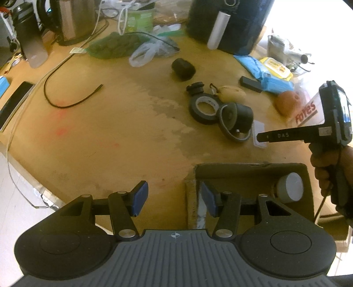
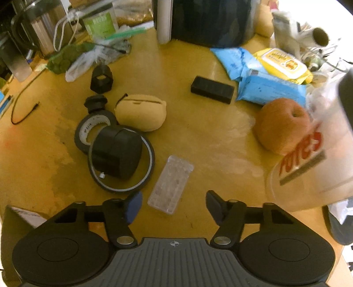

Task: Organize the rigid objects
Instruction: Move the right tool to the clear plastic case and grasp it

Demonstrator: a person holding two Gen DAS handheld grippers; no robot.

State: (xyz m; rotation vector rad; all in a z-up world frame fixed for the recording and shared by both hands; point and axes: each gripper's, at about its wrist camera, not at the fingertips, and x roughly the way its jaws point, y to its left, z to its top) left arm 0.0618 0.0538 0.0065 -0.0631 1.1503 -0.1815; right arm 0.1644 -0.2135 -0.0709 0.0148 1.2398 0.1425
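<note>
A clear plastic case [image 2: 171, 184] lies flat on the wooden table [image 2: 198, 136]. Its near end sits between the fingertips of my right gripper [image 2: 174, 207], which is open, and neither pad touches it. To its left are a black cylinder [image 2: 117, 152] inside a thin ring [image 2: 151, 154], a black tape roll [image 2: 81, 134], a black cap [image 2: 96, 102], a black hex piece [image 2: 101, 79] and a tan pouch [image 2: 141, 114]. My left gripper [image 1: 174, 198] is open and empty above the left wall of a cardboard box [image 1: 190, 198], which holds a grey roll [image 1: 289, 191]. In the left wrist view my right gripper [image 1: 261, 138] hovers over the case [image 1: 258, 130].
A black bar [image 2: 211, 87], an apple [image 2: 282, 125], blue wipe packs [image 2: 269, 88] and a clear printed bag [image 2: 308, 167] crowd the right. Kettles, a green jar [image 2: 100, 24], a dark appliance [image 2: 209, 19] and bags line the back. A black cable [image 1: 66, 103] curls at the left.
</note>
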